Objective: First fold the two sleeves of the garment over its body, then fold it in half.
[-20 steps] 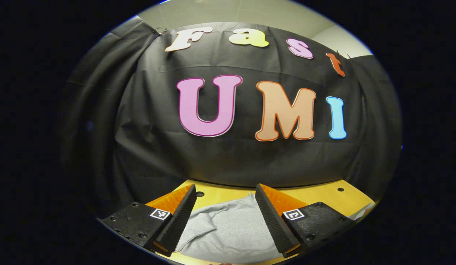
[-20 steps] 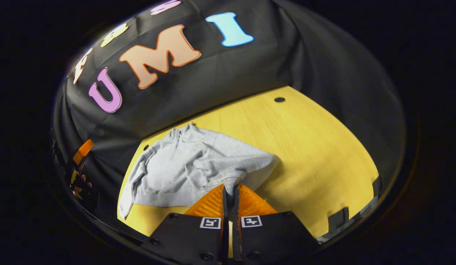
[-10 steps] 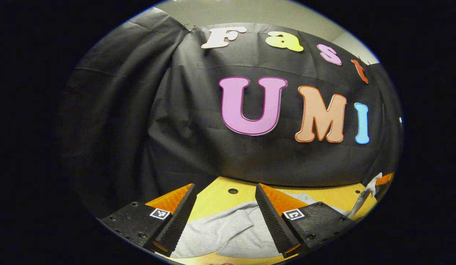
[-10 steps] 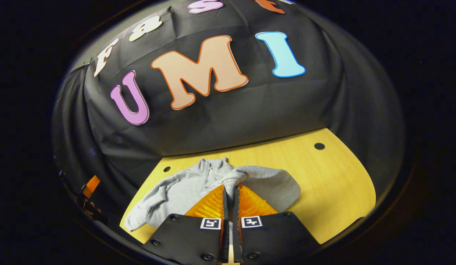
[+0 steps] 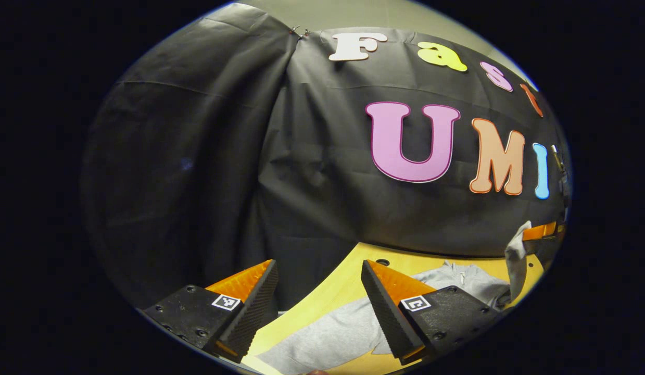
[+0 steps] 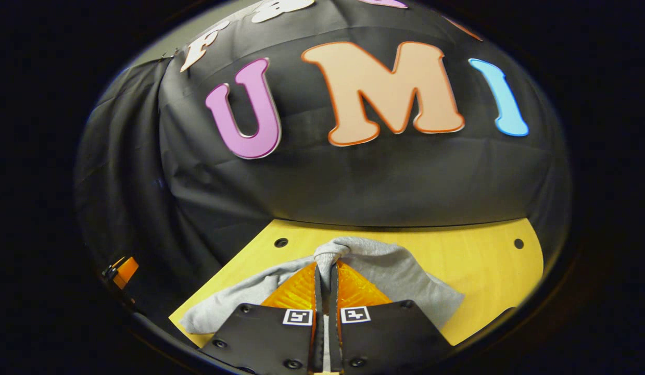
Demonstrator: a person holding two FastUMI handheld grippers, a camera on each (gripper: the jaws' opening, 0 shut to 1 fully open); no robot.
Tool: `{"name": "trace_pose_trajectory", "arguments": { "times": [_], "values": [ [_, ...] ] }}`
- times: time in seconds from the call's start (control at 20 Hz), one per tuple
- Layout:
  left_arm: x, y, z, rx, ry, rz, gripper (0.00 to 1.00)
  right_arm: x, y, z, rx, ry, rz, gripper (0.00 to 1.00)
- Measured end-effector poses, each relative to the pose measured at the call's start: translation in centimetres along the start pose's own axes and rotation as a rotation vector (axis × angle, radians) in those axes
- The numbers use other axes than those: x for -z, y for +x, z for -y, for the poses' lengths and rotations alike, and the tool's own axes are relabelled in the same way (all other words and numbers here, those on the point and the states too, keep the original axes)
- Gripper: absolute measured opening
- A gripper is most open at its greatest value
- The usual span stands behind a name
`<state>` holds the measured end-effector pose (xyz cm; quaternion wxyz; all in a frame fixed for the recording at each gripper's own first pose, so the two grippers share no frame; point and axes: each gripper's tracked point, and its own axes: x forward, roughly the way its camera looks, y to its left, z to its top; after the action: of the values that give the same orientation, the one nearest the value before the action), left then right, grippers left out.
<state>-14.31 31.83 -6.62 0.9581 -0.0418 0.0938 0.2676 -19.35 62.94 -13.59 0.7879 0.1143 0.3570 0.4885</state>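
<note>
A grey long-sleeved garment (image 6: pixel 405 278) lies on the yellow wooden table (image 6: pixel 483 260). My right gripper (image 6: pixel 326 268) is shut on a ribbed sleeve cuff (image 6: pixel 328 254) and holds it raised over the garment's body. In the left gripper view the garment (image 5: pixel 338 333) stretches along the table (image 5: pixel 343 276) below my left gripper (image 5: pixel 317 268), which is open and empty above the table's left edge. At that view's far right, the right gripper (image 5: pixel 541 232) holds the cuff (image 5: pixel 516 250) hanging in the air.
Black cloth walls close off the table at the back and left. Small round holes (image 6: pixel 281 242) (image 6: pixel 518 243) mark the tabletop near its back edge. An orange part of the left gripper (image 6: pixel 125 270) shows at the lower left of the right gripper view.
My right gripper has carried the sleeve cuff up and across over the garment's body. My left gripper, still open, has swung toward the table's left edge.
</note>
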Motion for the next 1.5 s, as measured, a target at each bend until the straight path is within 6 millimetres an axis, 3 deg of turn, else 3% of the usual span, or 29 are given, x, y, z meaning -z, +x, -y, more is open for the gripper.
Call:
{"name": "trace_pose_trajectory", "arguments": {
  "times": [0.2, 0.3, 0.35, 0.6, 0.7, 0.75, 0.85, 0.9, 1.05, 1.1, 1.15, 1.2, 1.3, 1.4, 1.5],
  "values": [
    [1.4, 0.8, -2.9, -0.013, 0.018, -0.019, 0.94, 3.4, 5.4, -5.6, -0.069, -0.047, -0.084, 0.06],
    [3.2, 1.1, -4.0, 0.008, -0.016, -0.064, 0.95, 6.9, 8.2, -7.9, -0.102, -0.079, -0.152, 0.06],
    [4.0, 1.2, -4.3, 0.018, -0.034, -0.082, 0.94, 9.5, 10.4, -8.9, -0.11, -0.12, -0.215, 0.06],
    [8.3, 1.6, -6.4, 0.009, -0.097, -0.187, 0.96, 16.9, 13.8, -10.8, -0.134, -0.264, -0.377, 0.08],
    [10.0, 1.2, -7.1, -0.009, -0.156, -0.225, 0.96, 17.9, 13.7, -11.5, -0.182, -0.278, -0.396, 0.13],
    [10.5, 0.9, -7.2, -0.003, -0.181, -0.24, 0.97, 18.0, 13.5, -11.9, -0.207, -0.272, -0.388, 0.21],
    [13.1, 0.4, -8.2, -0.04, -0.199, -0.321, 0.97, 16.3, 11.5, -12.8, -0.244, -0.292, -0.342, 0.7],
    [14.8, -0.4, -8.3, -0.051, -0.22, -0.354, 0.98, 15.4, 11.0, -12.3, -0.225, -0.333, -0.298, 0.95],
    [17.7, -0.8, -7.7, -0.023, -0.253, -0.433, 0.98, 13.6, 8.6, -12.3, -0.222, -0.357, -0.215, 0.94],
    [19.4, -1.0, -7.5, -0.009, -0.252, -0.485, 0.97, 13.3, 8.0, -11.7, -0.212, -0.33, -0.193, 0.97],
    [20.4, -1.5, -7.4, 0.0, -0.246, -0.524, 0.98, 13.2, 7.4, -11.2, -0.2, -0.312, -0.184, 0.94],
    [22.2, -2.5, -6.2, 0.008, -0.231, -0.578, 0.97, 13.4, 6.8, -10.1, -0.176, -0.293, -0.181, 0.96],
    [24.7, -2.6, -5.8, -0.01, -0.206, -0.65, 0.98, 14.1, 5.5, -7.4, -0.116, -0.23, -0.198, 0.96],
    [24.0, -2.1, -6.1, -0.023, -0.171, -0.667, 0.98, 14.8, 4.8, -4.6, -0.056, -0.141, -0.202, 0.97],
    [24.0, -2.8, -5.8, -0.017, -0.131, -0.687, 0.98, 14.5, 3.8, -2.0, 0.004, -0.096, -0.197, 0.97]
  ]
}}
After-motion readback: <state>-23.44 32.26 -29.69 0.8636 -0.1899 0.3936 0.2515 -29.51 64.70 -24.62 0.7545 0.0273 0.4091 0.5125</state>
